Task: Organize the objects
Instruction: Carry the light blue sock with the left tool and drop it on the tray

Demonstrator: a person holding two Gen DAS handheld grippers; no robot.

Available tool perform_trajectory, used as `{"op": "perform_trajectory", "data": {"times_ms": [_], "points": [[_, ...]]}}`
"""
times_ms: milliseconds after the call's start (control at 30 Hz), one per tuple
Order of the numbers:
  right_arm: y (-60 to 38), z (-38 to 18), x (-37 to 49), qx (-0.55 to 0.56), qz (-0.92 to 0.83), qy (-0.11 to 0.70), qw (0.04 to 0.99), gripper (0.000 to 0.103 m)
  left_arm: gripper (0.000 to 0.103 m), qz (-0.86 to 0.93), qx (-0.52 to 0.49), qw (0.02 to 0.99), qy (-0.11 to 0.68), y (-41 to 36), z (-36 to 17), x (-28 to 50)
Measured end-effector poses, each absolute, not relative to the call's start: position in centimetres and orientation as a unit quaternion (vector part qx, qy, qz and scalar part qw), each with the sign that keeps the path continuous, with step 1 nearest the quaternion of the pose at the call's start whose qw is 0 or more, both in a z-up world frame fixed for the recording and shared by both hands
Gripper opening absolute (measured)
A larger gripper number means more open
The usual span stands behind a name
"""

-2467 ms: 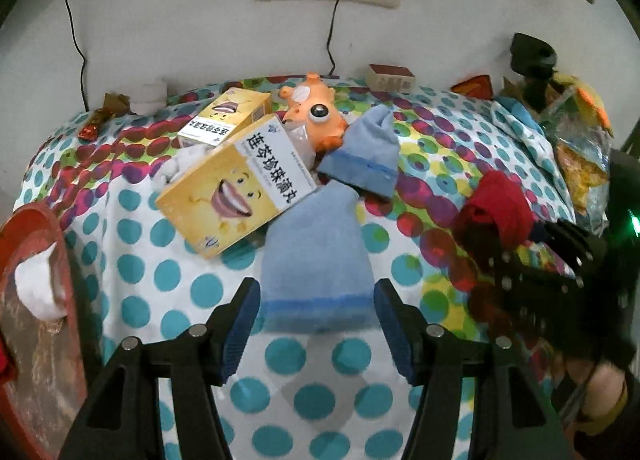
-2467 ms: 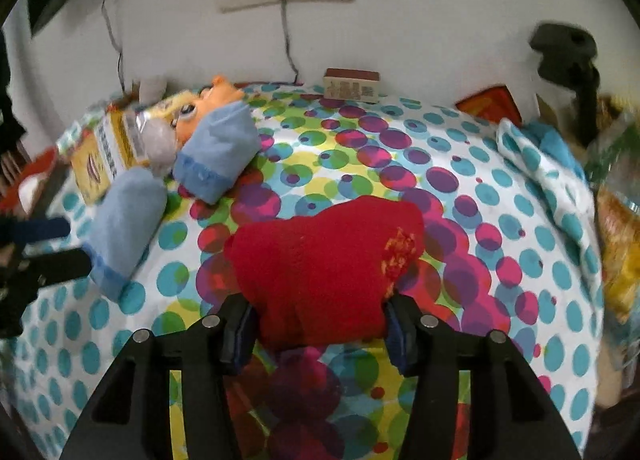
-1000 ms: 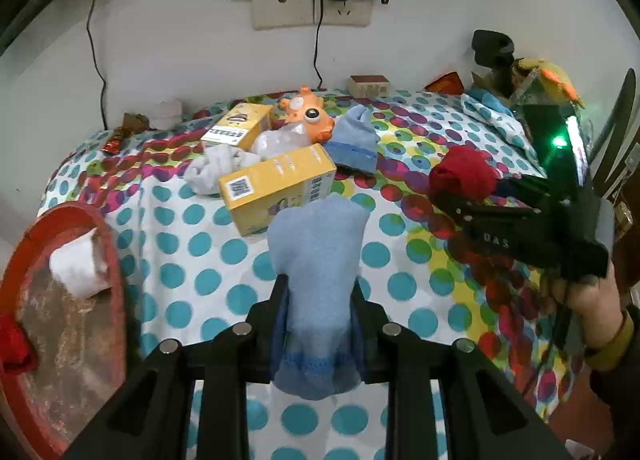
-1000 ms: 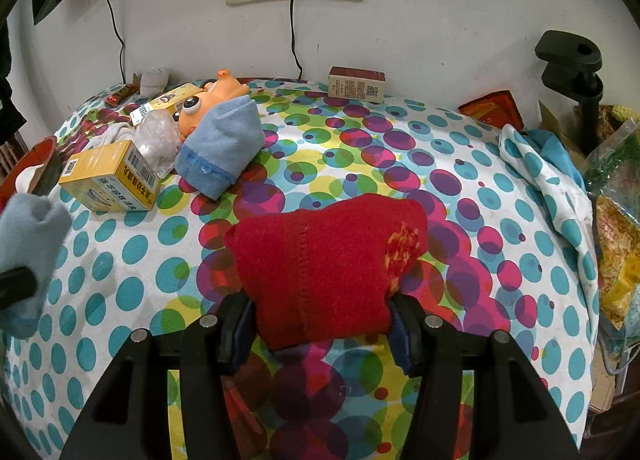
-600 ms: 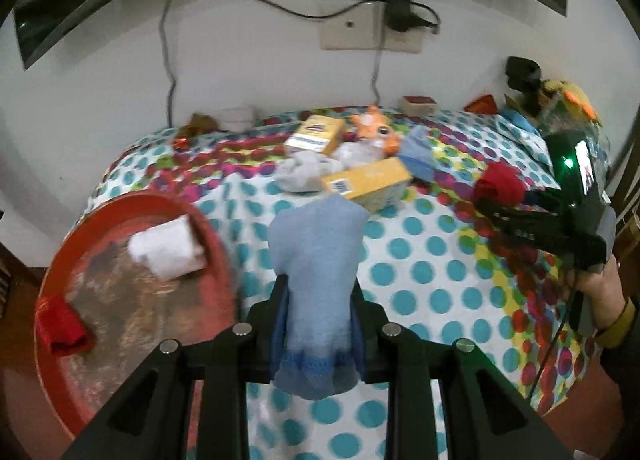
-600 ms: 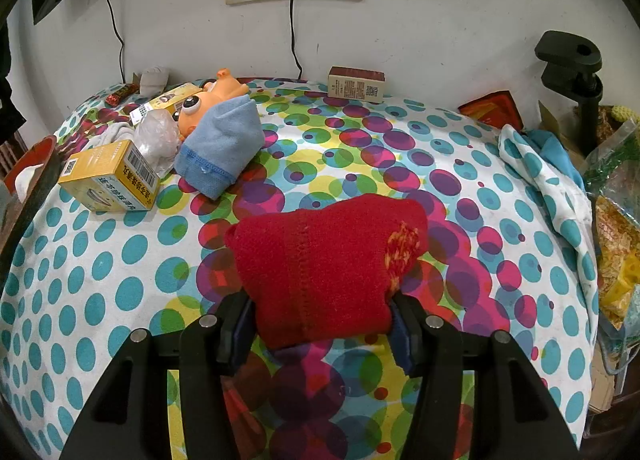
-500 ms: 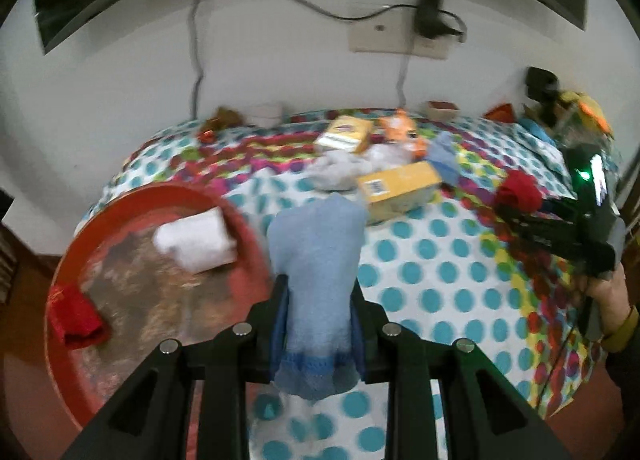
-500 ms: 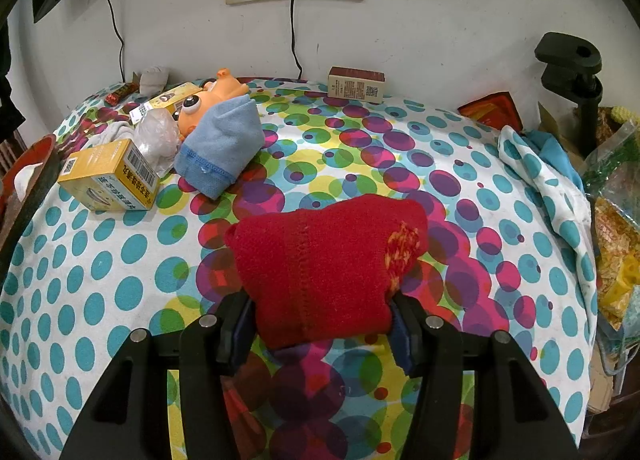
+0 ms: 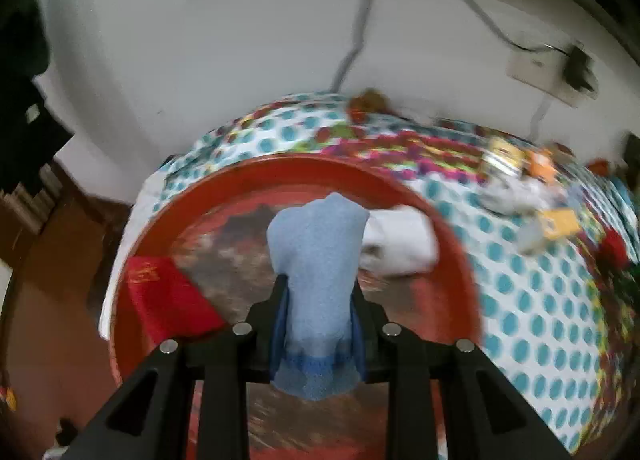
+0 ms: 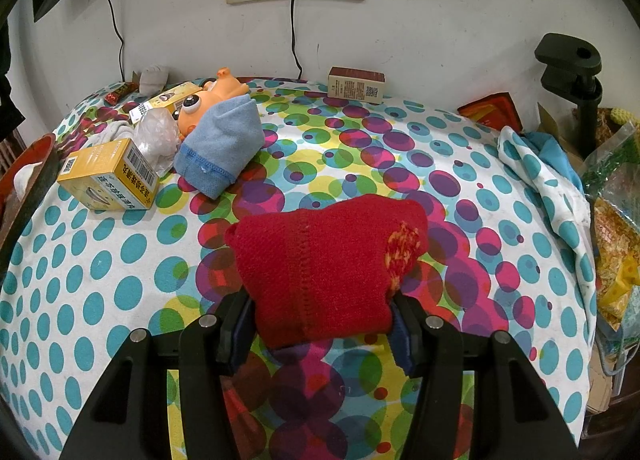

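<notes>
My left gripper is shut on a light blue sock and holds it above the round red tray. A folded red sock lies at the tray's left and a white sock at its far right. In the right wrist view my right gripper is shut on a red knitted sock held over the dotted tablecloth. A second light blue sock lies on the cloth at the left, leaning on an orange toy.
A yellow box, a clear plastic wrap and another yellow box lie near the toy. A brown box stands by the wall. Bags and a black clamp crowd the right edge. The tray's rim shows at far left.
My left gripper has swung left with the blue sock, from over the tablecloth to over the red tray. The right gripper and its red sock have stayed still.
</notes>
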State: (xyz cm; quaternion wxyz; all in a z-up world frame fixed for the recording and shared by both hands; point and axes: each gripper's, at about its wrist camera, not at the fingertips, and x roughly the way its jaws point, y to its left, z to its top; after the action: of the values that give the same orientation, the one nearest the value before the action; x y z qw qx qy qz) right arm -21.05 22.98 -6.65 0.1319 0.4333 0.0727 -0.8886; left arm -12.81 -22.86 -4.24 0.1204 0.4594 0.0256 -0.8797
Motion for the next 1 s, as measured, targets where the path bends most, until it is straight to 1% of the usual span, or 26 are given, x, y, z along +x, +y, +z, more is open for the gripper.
{"op": "perform_trajectory", "data": {"times_ms": [200, 433, 600, 733, 767, 800, 833, 867, 900, 967, 1000], "points": [[23.0, -6.6, -21.1, 0.433, -0.889, 0.073, 0.132, 0.054, 0.027, -0.865, 0.472, 0.163, 0.051, -28.3, -5.6, -14.6], [23.0, -6.7, -21.0, 0.433, -0.889, 0.074, 0.132, 0.054, 0.027, -0.855, 0.476, 0.187, 0.084, -32.7, -6.3, -17.0], [23.0, -6.8, -21.0, 0.432, -0.889, 0.077, 0.130, 0.054, 0.027, -0.849, 0.485, 0.193, 0.083, -34.0, -7.2, -18.4], [23.0, -6.8, -21.0, 0.432, -0.889, 0.077, 0.131, 0.054, 0.031, -0.845, 0.491, 0.196, 0.084, -34.4, -8.3, -18.8], [23.1, -6.8, -21.0, 0.432, -0.889, 0.077, 0.131, 0.054, 0.033, -0.843, 0.492, 0.197, 0.086, -34.6, -8.5, -18.9], [23.0, -6.8, -21.0, 0.432, -0.889, 0.077, 0.130, 0.054, 0.039, -0.840, 0.496, 0.198, 0.092, -34.9, -8.8, -18.8], [23.0, -6.8, -21.0, 0.432, -0.889, 0.078, 0.130, 0.054, 0.040, -0.840, 0.496, 0.198, 0.098, -35.0, -8.9, -18.7], [23.0, -6.8, -21.0, 0.432, -0.889, 0.077, 0.131, 0.054, 0.043, -0.840, 0.495, 0.198, 0.102, -35.2, -8.9, -18.6], [23.0, -6.8, -21.0, 0.432, -0.889, 0.077, 0.131, 0.054, 0.050, -0.840, 0.495, 0.196, 0.106, -35.3, -8.9, -18.5], [23.0, -6.8, -21.0, 0.433, -0.889, 0.077, 0.131, 0.054, 0.055, -0.844, 0.492, 0.185, 0.106, -35.2, -8.7, -18.1], [23.0, -6.8, -21.0, 0.433, -0.889, 0.077, 0.131, 0.054, 0.055, -0.846, 0.490, 0.183, 0.100, -35.0, -8.4, -17.9]]}}
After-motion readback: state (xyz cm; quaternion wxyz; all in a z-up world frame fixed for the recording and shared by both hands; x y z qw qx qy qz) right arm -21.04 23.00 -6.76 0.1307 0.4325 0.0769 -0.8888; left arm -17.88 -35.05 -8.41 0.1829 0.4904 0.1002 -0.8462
